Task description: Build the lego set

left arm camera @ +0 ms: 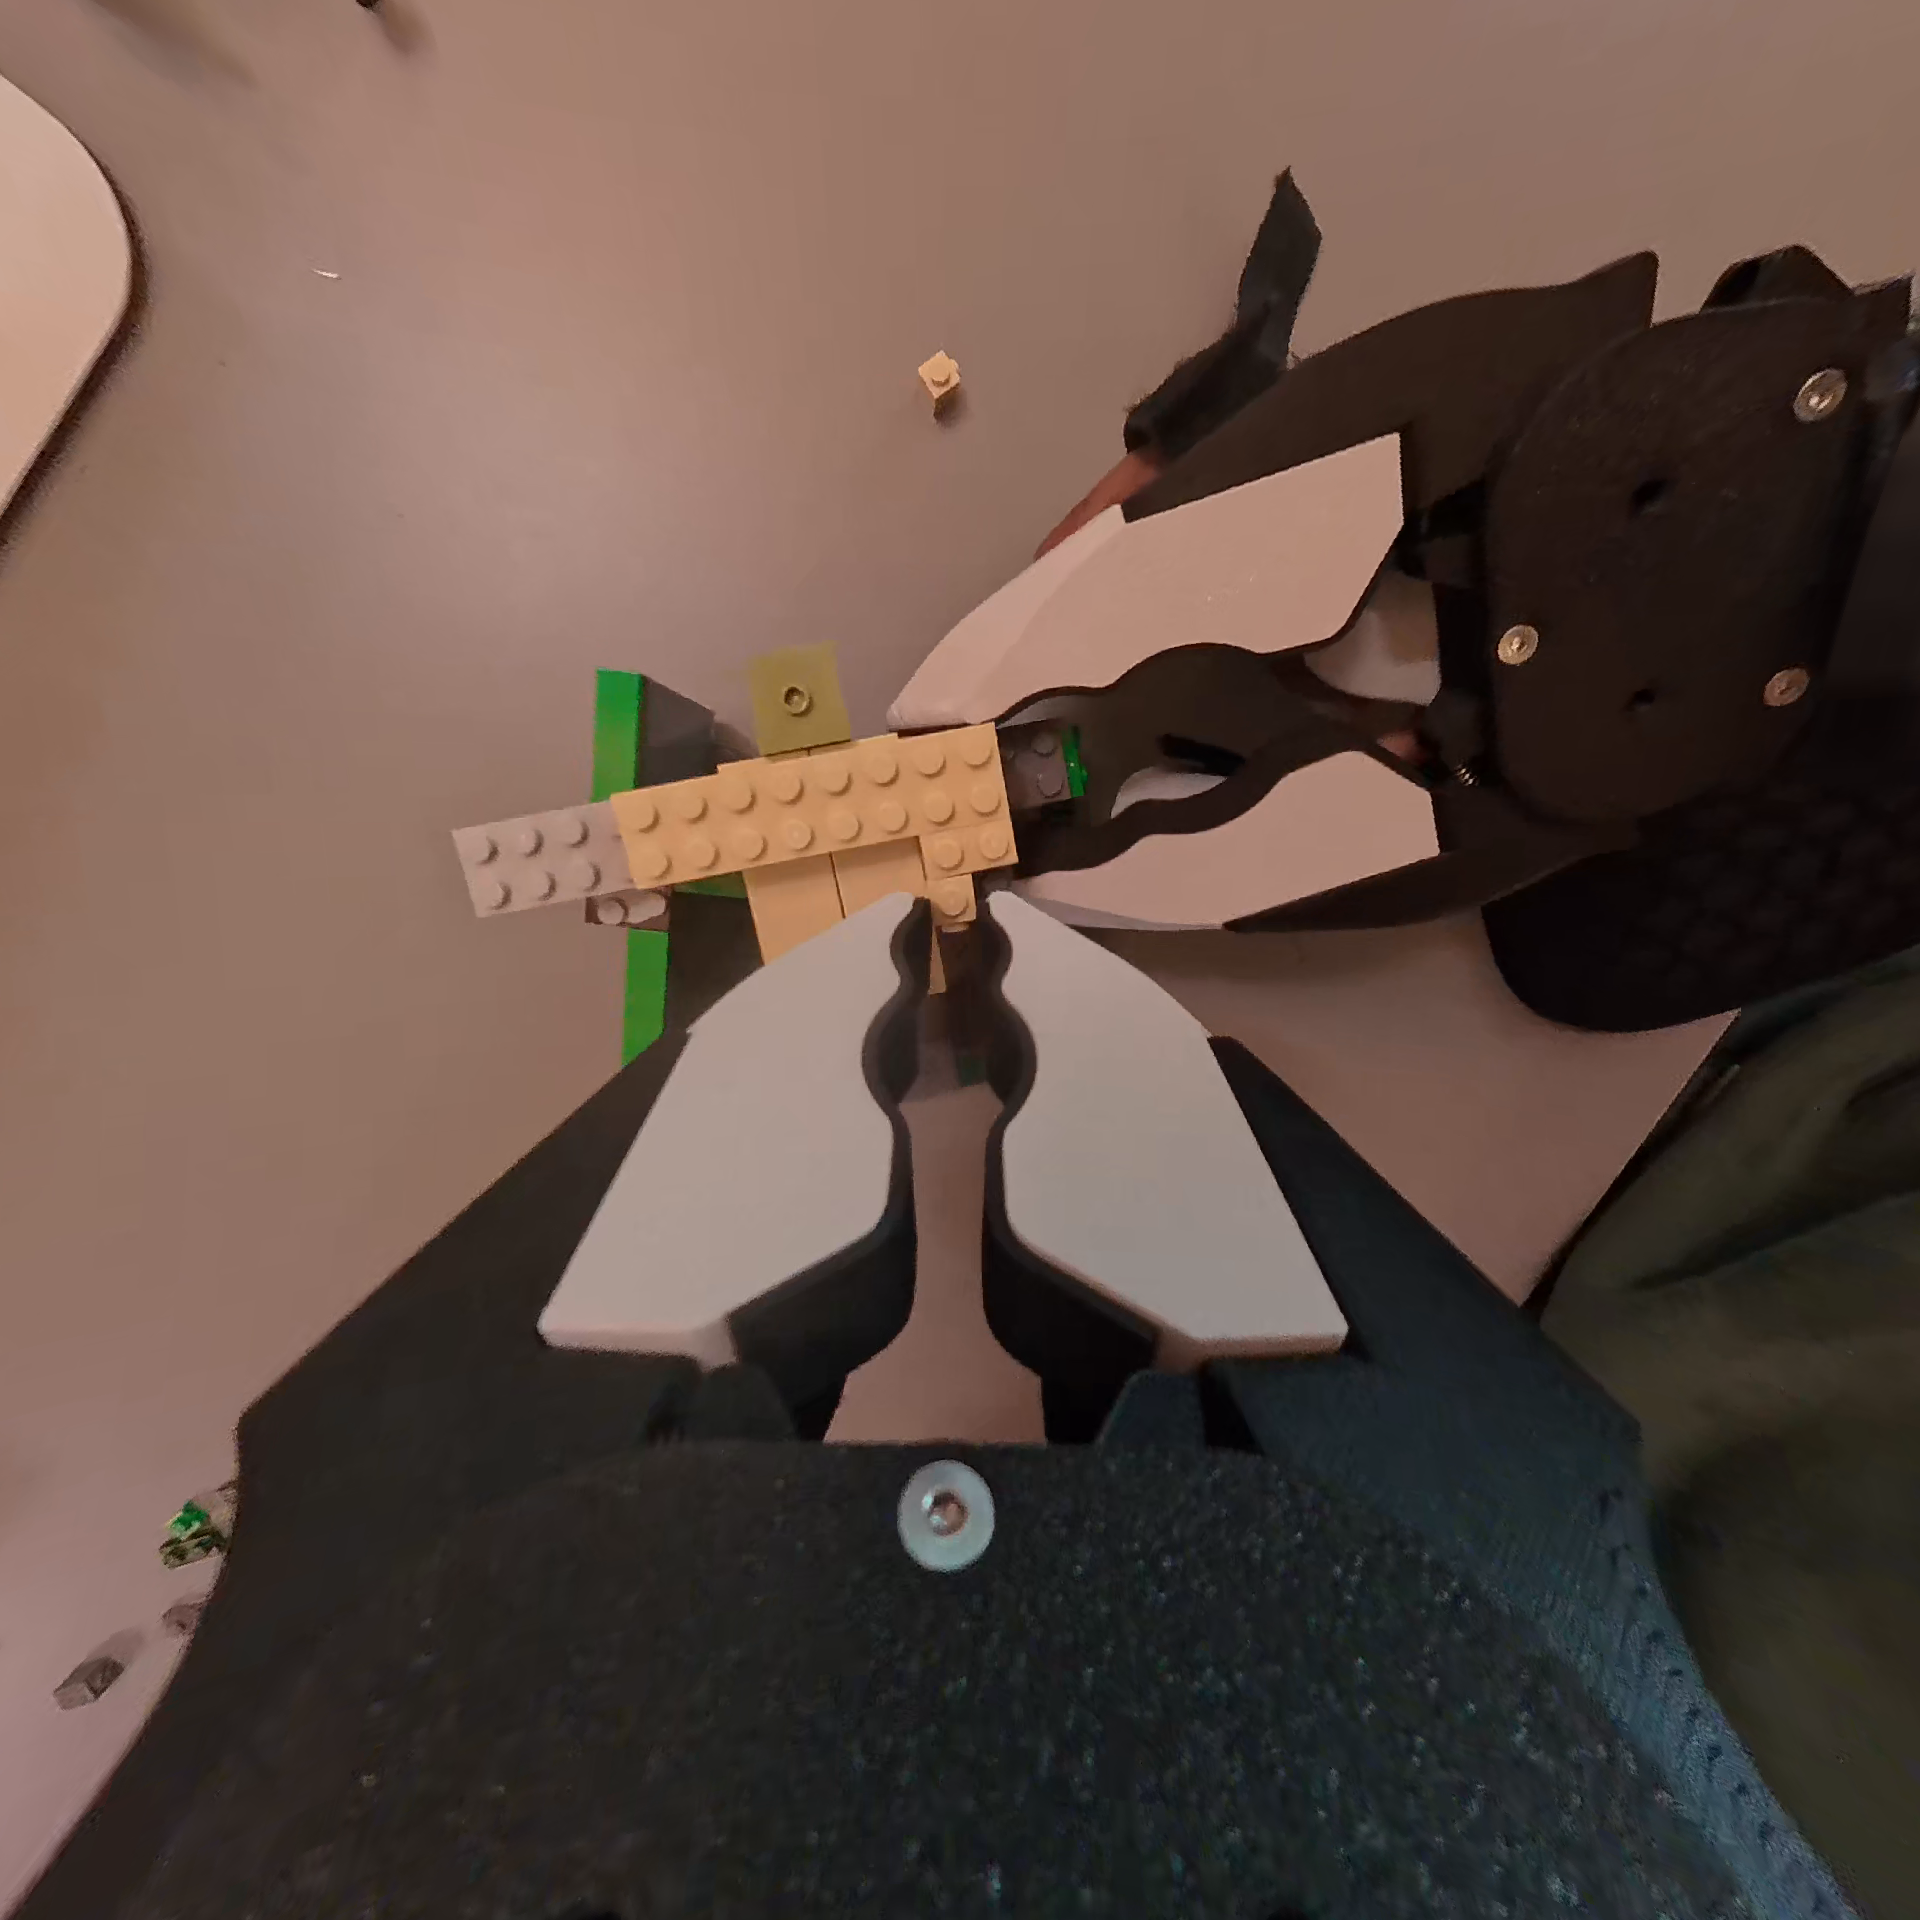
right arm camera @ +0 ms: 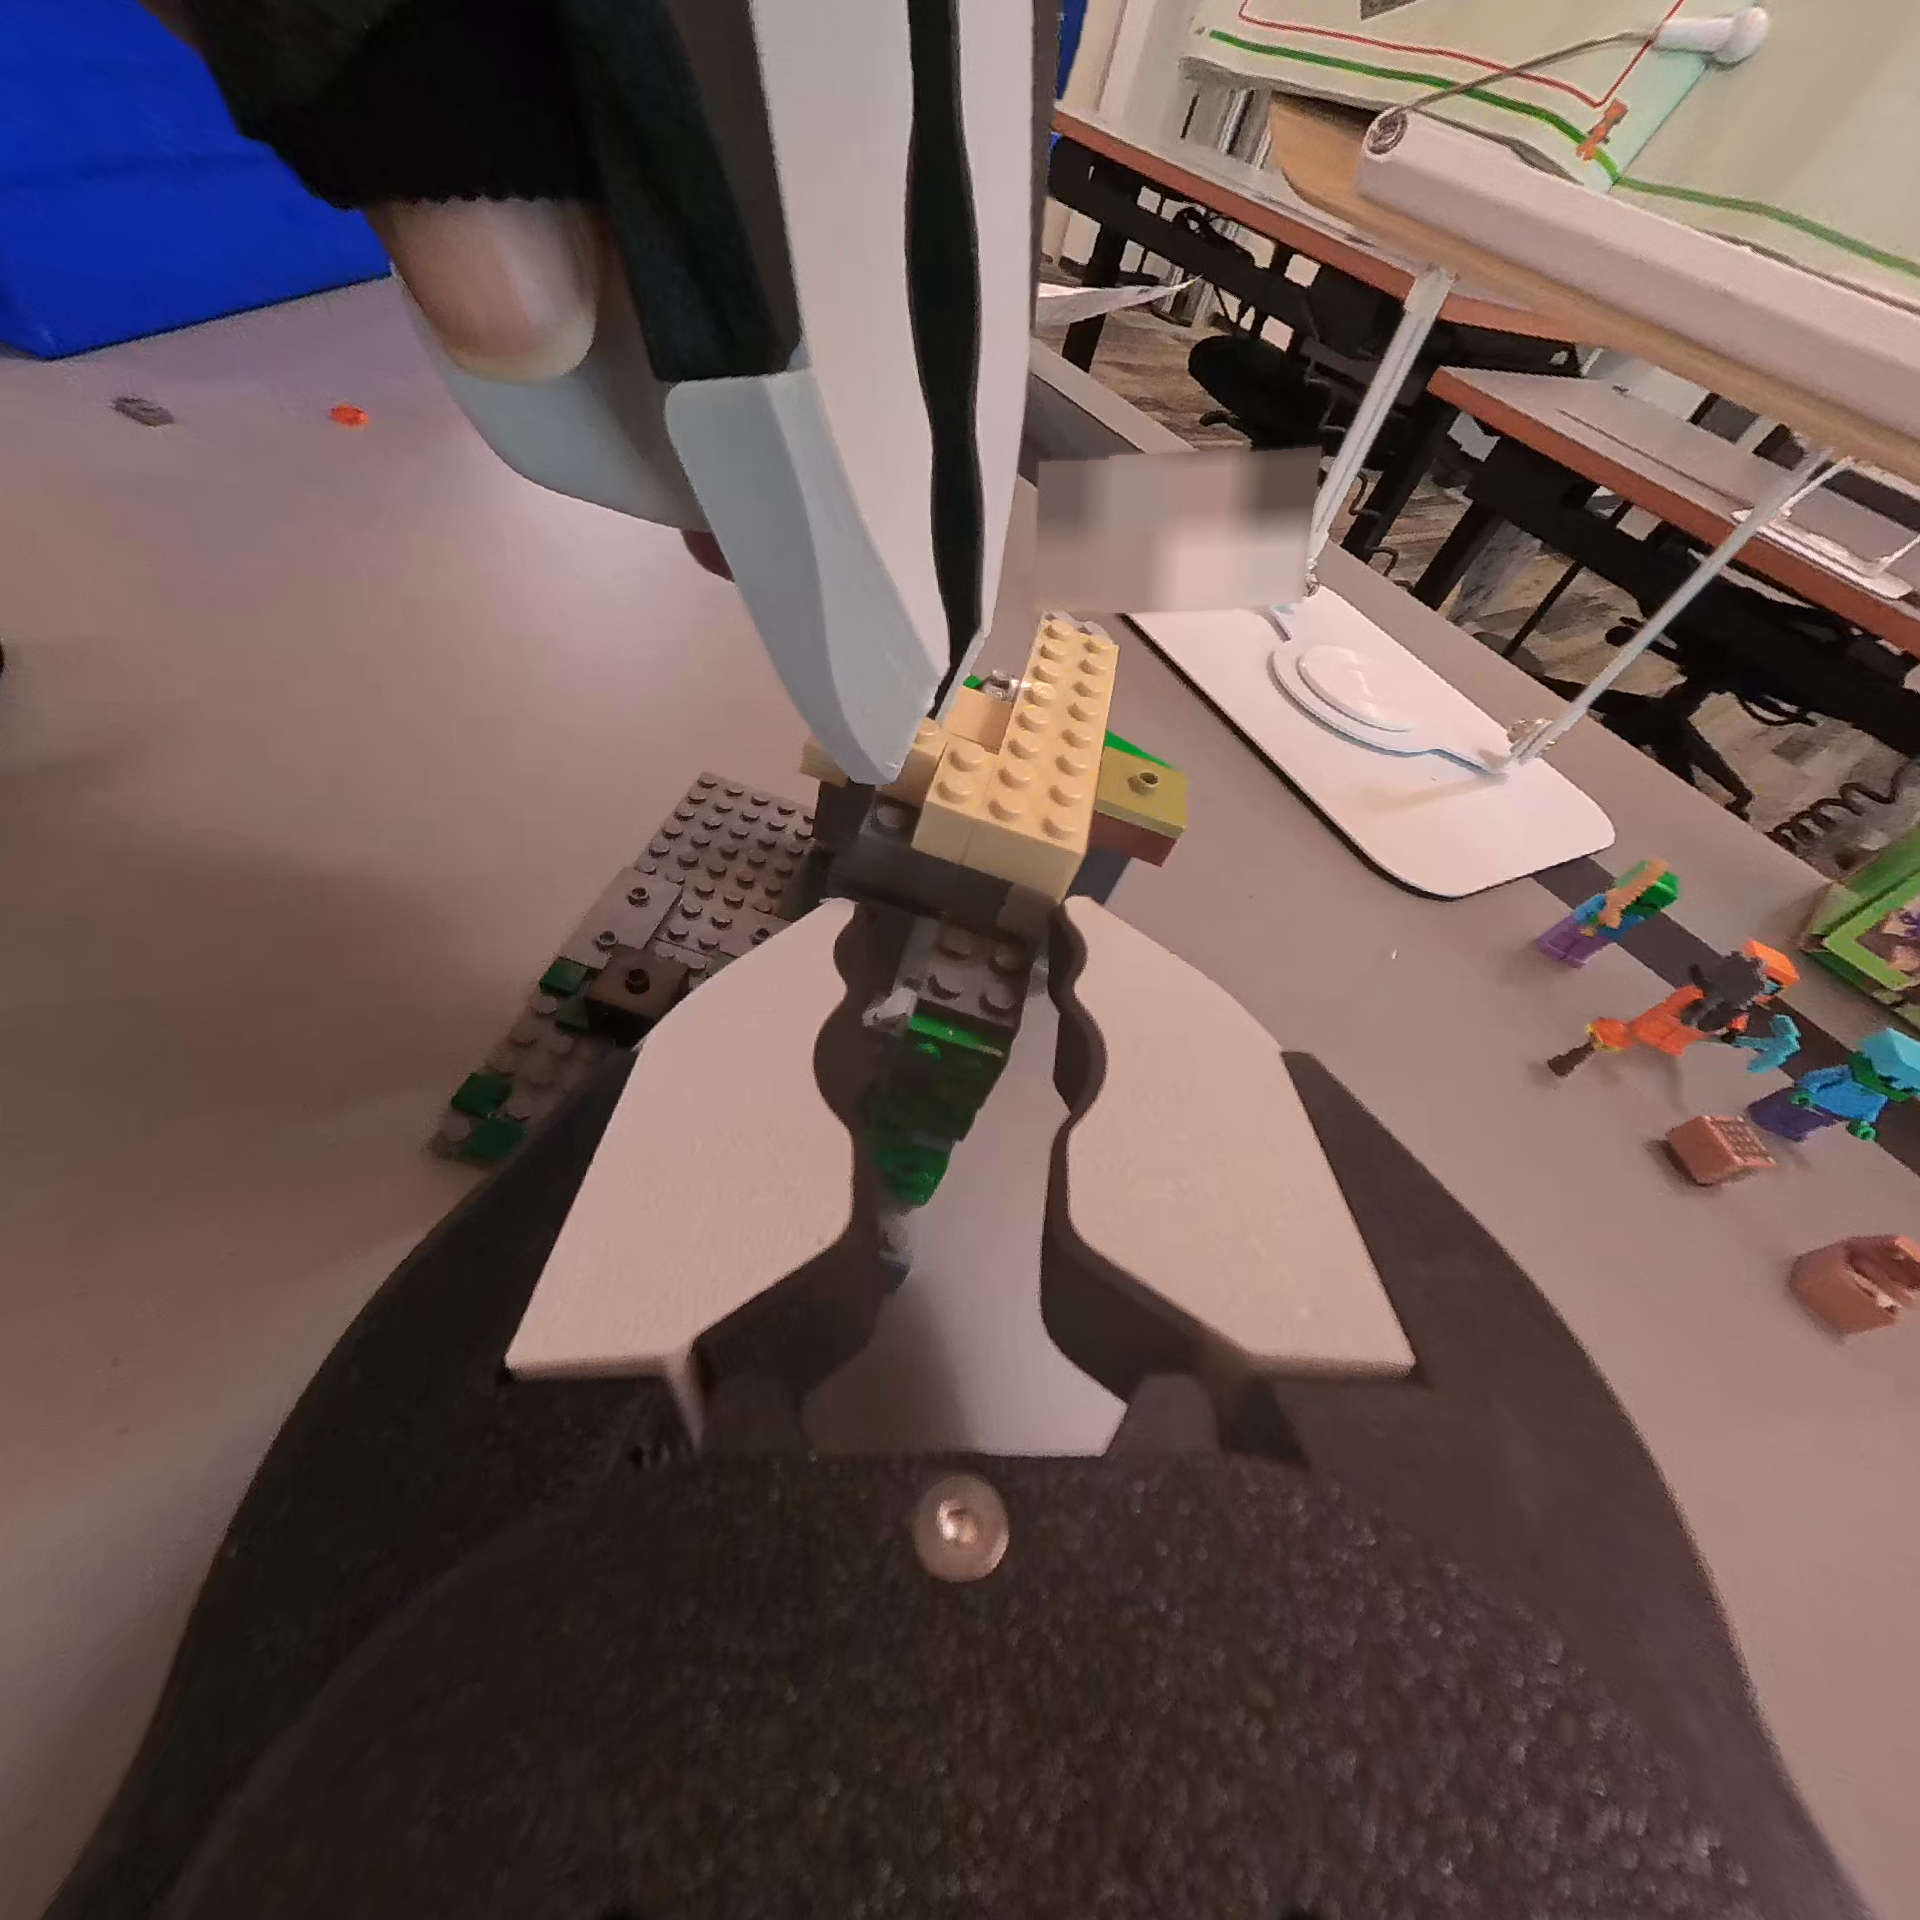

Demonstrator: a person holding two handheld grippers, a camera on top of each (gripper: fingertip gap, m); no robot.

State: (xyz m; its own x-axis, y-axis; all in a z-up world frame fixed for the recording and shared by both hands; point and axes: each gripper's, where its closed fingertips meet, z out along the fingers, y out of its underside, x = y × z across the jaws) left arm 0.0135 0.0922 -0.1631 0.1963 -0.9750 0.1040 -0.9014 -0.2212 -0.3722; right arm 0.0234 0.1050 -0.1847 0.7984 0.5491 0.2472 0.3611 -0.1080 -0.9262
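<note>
Lego build (left arm camera: 821, 821) sits mid-table on the grey tabletop (left arm camera: 520, 416): tan studded plates on top, a light-grey plate (left arm camera: 535, 868) sticking out left, an olive tile (left arm camera: 795, 696) on the far side, green baseplate (left arm camera: 623, 790) under it. Left gripper (left arm camera: 951, 914) comes in from the near side w/ jaws nearly closed, pinching a small tan piece (left arm camera: 954, 902) at the build's near edge. Right gripper (right arm camera: 951, 914) reaches in from the right, jaws part-open around the build's dark-grey & green end; can't tell if they actually clamp it. In the right wrist view the left gripper (right arm camera: 883, 769) hangs over the tan top and blocks part of it; a gloved thumb (right arm camera: 488, 281) shows above. Around: a loose tan 1x1 brick (left arm camera: 940, 376) far of the build, a dark-grey studded plate (right arm camera: 717, 862) beside it, minifigures (right arm camera: 1704, 1008) and brown bits (right arm camera: 1720, 1148) off right, a white stand base (right arm camera: 1455, 810) farther back.
</note>
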